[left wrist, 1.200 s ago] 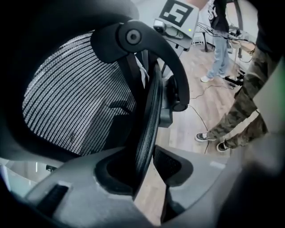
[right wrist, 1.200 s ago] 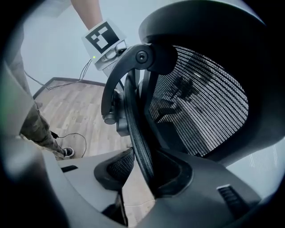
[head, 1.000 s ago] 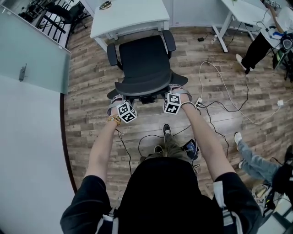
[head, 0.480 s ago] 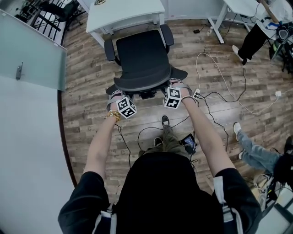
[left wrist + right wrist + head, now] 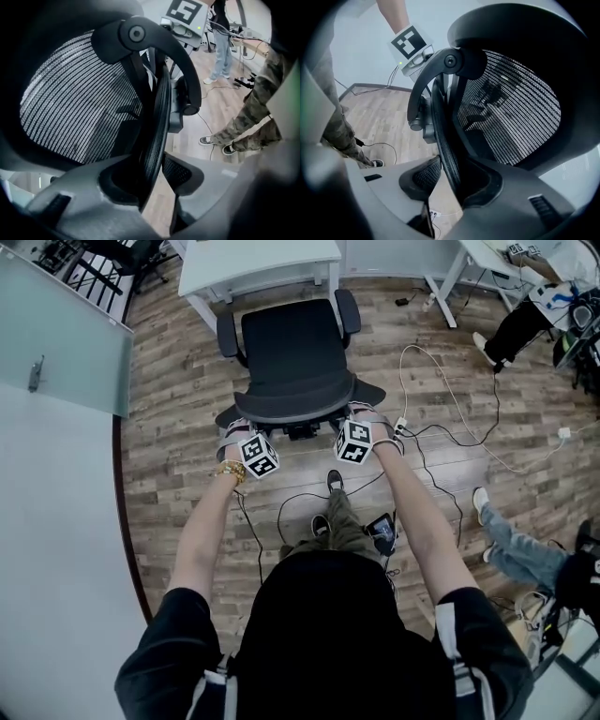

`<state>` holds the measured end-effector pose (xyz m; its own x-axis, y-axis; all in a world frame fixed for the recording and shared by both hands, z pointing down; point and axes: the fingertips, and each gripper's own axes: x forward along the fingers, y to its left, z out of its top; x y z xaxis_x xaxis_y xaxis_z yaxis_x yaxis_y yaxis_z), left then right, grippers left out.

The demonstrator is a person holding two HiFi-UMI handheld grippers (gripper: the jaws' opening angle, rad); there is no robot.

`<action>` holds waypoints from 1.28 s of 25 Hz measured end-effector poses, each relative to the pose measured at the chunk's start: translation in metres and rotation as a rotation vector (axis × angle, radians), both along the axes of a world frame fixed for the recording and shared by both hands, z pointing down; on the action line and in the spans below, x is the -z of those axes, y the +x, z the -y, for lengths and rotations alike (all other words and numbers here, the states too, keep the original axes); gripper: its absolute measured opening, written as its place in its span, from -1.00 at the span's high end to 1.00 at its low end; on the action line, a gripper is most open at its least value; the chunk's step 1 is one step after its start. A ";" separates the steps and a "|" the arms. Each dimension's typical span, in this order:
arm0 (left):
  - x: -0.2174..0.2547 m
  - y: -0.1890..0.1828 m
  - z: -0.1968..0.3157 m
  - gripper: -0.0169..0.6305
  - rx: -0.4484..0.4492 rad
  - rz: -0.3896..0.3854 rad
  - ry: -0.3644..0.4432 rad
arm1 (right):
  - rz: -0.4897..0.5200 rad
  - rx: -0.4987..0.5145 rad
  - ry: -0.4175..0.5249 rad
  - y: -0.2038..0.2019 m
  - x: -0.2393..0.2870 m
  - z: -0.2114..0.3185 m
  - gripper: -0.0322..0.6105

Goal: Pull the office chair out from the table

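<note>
1. Black cable (image 5: 281,512): on the wooden floor (image 5: 178,437) behind both claws, by the wearer's shoes.
2. Left claw (image 5: 152,164): closed on the left end of the backrest's top rim of the office chair (image 5: 294,352). The black rim ran between the two grey jaws, seated in one jaw's hollow with the other's ribbed pad (image 5: 180,171) against it. Marker cube (image 5: 260,455) on the wearer's side.
3. Right claw (image 5: 454,168): closed likewise on the right end of the same rim, ribbed pad (image 5: 424,176) against it.
4. Office chair: black, with a mesh backrest, directly ahead of both claws. The backrest was nearest them, the seat and armrests (image 5: 228,334) beyond.
5. Power strip (image 5: 401,427): on the floor just right of the right claw. A white cable (image 5: 441,371) looped away farther right.
6. Person's legs in jeans (image 5: 511,554): right of and behind the right claw.
7. White tabletop (image 5: 258,263): straight ahead past the chair, the seat's front close to its near edge. Whether any part lay under it could not be told.
8. Glass partition (image 5: 66,343): well to the left of the left claw.
9. Another person (image 5: 525,324): far right, beyond the white cable.
</note>
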<state>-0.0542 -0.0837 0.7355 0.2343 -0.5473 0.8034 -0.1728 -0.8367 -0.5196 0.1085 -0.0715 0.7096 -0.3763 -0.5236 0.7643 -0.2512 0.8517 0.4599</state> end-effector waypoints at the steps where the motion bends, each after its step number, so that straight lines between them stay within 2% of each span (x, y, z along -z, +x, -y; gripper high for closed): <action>1: 0.000 -0.001 -0.001 0.44 -0.002 0.003 -0.006 | -0.001 -0.001 -0.004 -0.001 0.000 -0.002 0.52; 17: 0.001 -0.023 -0.046 0.44 -0.049 0.015 0.073 | -0.005 -0.014 0.000 -0.024 0.001 -0.053 0.53; 32: 0.004 -0.035 -0.078 0.42 -0.059 0.015 0.109 | -0.008 -0.032 -0.029 -0.037 0.003 -0.090 0.54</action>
<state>-0.0895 -0.0062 0.7316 0.2570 -0.6175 0.7434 -0.1165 -0.7834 -0.6105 0.0712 0.0189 0.7065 -0.3535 -0.5127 0.7824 -0.2745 0.8564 0.4372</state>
